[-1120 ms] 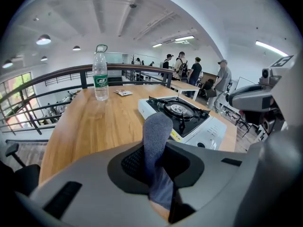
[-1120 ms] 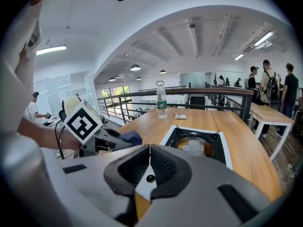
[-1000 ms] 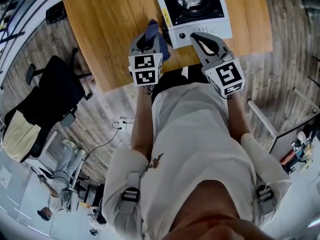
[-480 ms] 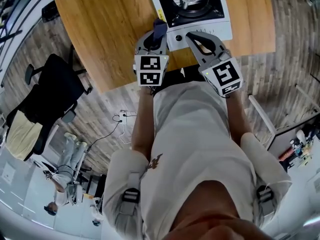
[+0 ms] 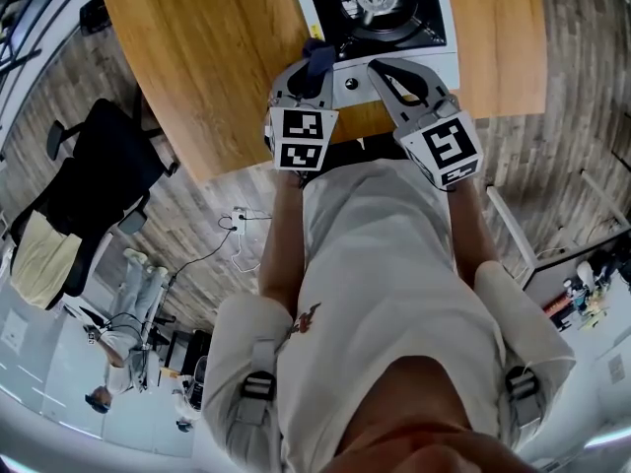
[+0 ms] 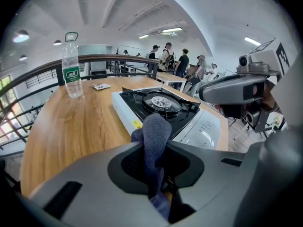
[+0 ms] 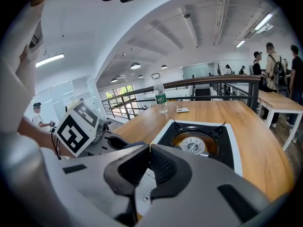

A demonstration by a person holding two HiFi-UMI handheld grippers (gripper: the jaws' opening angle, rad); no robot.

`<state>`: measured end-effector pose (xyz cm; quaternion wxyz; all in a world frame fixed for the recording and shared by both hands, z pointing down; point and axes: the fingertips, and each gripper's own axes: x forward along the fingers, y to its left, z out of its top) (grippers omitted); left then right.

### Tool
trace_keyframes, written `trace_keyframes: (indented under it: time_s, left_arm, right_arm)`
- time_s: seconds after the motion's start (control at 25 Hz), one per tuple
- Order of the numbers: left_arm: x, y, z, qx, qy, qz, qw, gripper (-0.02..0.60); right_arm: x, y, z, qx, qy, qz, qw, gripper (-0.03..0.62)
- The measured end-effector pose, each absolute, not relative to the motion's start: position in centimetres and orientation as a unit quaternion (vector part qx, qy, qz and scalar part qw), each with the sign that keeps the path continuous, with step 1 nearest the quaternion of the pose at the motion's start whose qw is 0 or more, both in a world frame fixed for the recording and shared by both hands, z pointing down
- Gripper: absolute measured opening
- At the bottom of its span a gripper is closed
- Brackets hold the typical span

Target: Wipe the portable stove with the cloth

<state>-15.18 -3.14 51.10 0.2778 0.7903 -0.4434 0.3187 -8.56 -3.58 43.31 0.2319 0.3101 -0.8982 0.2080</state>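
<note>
The portable stove (image 5: 380, 13) is white with a black top and round burner, and sits near the front edge of the wooden table (image 5: 217, 57). My left gripper (image 5: 314, 67) is shut on a dark blue cloth (image 5: 318, 57), which sticks up between its jaws at the stove's front left corner. In the left gripper view the cloth (image 6: 155, 136) stands in front of the stove (image 6: 163, 105). My right gripper (image 5: 386, 70) is shut with nothing in it, over the stove's white front panel. Its jaw tips touch in the right gripper view, above the stove (image 7: 201, 143).
A water bottle (image 6: 71, 65) and a small flat packet (image 6: 100, 85) stand at the table's far side, beyond the stove. A black office chair (image 5: 94, 180) is on the floor to the left. People stand behind a railing (image 7: 208, 82) in the background.
My left gripper has carried the cloth right and forward to the stove's front left corner. The right gripper has stayed shut over the front panel, shifting only slightly.
</note>
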Motion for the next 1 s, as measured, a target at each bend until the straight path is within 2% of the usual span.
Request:
trace_keyframes:
  time_s: [1.0]
  left_arm:
    - [-16.0,-7.3,51.1,0.782,-0.442,0.338,0.280,0.086]
  right_arm:
    - [-8.0,-5.8,43.9,0.302,-0.897,0.218,0.240,0.021]
